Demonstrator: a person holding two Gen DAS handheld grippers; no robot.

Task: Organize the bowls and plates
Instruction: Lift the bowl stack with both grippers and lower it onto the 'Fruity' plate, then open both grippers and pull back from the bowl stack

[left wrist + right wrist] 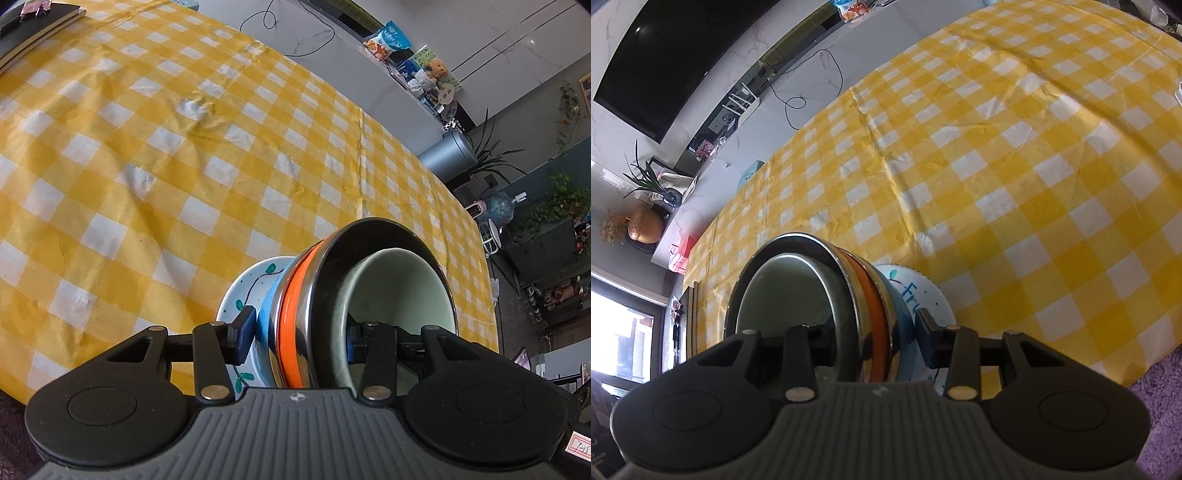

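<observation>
A nested stack is held over the yellow checked table (147, 166). It is a white leaf-painted plate (255, 277), a blue bowl (267, 314), a steel bowl with an orange band (291, 314) and a pale green bowl (399, 284) innermost. My left gripper (299, 338) is shut on one edge of the stack, one pad under the plate and the other inside the green bowl. My right gripper (877, 334) is shut on another edge of the same stack, one finger inside the green bowl (783, 291) and one against the plate (923, 291).
Dark notebooks (37, 22) lie at the table's far corner. A white object (1179, 92) shows at the cloth's right edge. Beyond the table are a counter with snack bags (391, 37), a grey bin (448, 155) and plants. A purple rug (1160, 406) lies below the near edge.
</observation>
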